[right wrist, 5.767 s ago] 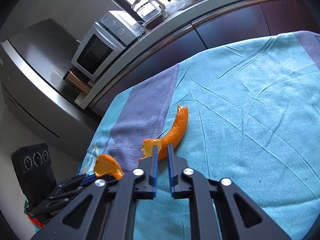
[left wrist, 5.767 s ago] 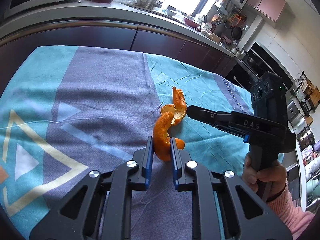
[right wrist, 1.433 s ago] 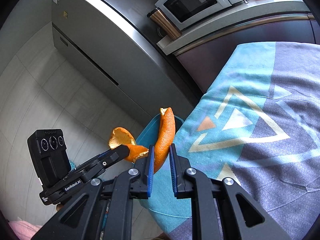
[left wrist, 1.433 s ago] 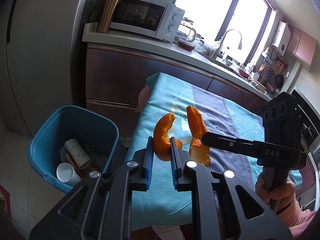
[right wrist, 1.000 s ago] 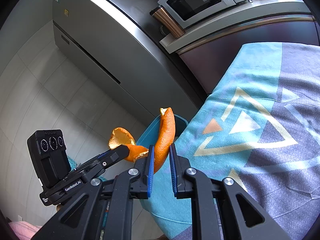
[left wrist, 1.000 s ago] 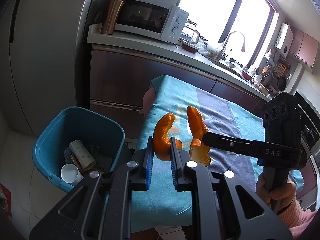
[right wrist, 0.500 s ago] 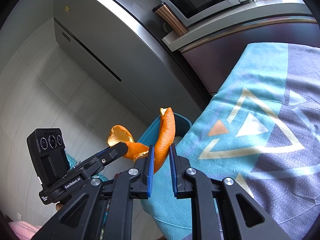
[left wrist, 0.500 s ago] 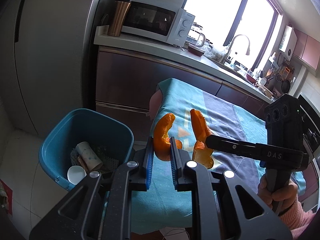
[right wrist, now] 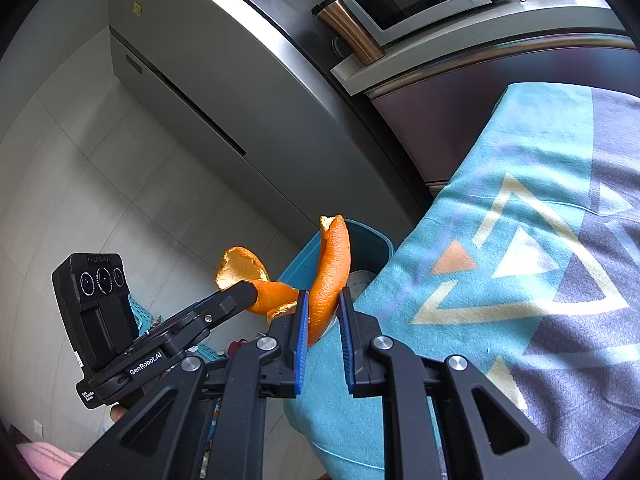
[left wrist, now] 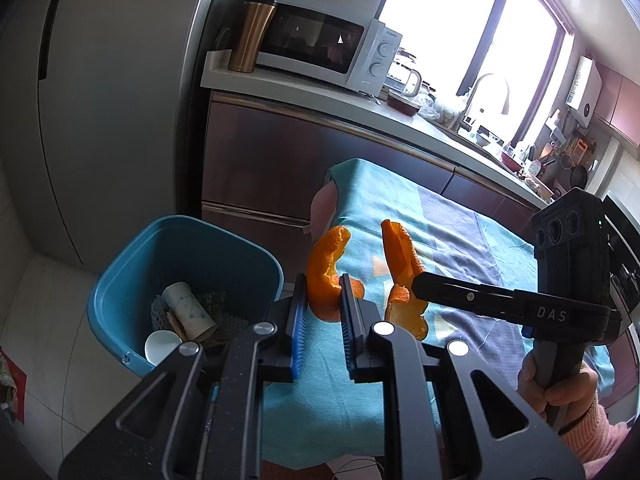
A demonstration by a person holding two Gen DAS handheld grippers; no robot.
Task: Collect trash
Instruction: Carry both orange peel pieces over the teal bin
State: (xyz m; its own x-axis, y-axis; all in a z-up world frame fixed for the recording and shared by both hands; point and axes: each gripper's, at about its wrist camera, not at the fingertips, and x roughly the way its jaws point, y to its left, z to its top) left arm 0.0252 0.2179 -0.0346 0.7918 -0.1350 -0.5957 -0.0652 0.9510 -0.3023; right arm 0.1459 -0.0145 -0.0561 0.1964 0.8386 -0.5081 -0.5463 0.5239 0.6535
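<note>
Blue-padded fingers (left wrist: 298, 320) of the left gripper (left wrist: 323, 312) are clenched on a curved orange peel (left wrist: 325, 268), its long axis rising from the jaws and its tip curling toward the right of the frame. Just beside it, the right gripper (left wrist: 416, 280) pinches a second orange peel (left wrist: 400, 258), which stands nearly upright, one end pointing up and a ragged lobe hanging below the fingertips. From the right wrist camera the same strip (right wrist: 330, 276) runs upward out of the right gripper (right wrist: 323, 312), leaning slightly right at its tip, while the left gripper (right wrist: 250, 290) holds its curled piece (right wrist: 240, 266) level with it, to the left.

Both peels hang in the air past the edge of a table draped in a teal and grey cloth (left wrist: 460, 240), near a blue trash bin (left wrist: 120, 280) on the tiled floor. The bin sits lower left of the peels and holds paper cups (left wrist: 188, 308) and other litter. A hand in a pink sleeve (left wrist: 556, 388) grips the right tool's handle. Behind stand a steel refrigerator (left wrist: 112, 100), a white microwave (left wrist: 320, 52) and a copper tumbler (left wrist: 254, 36) on the counter.
</note>
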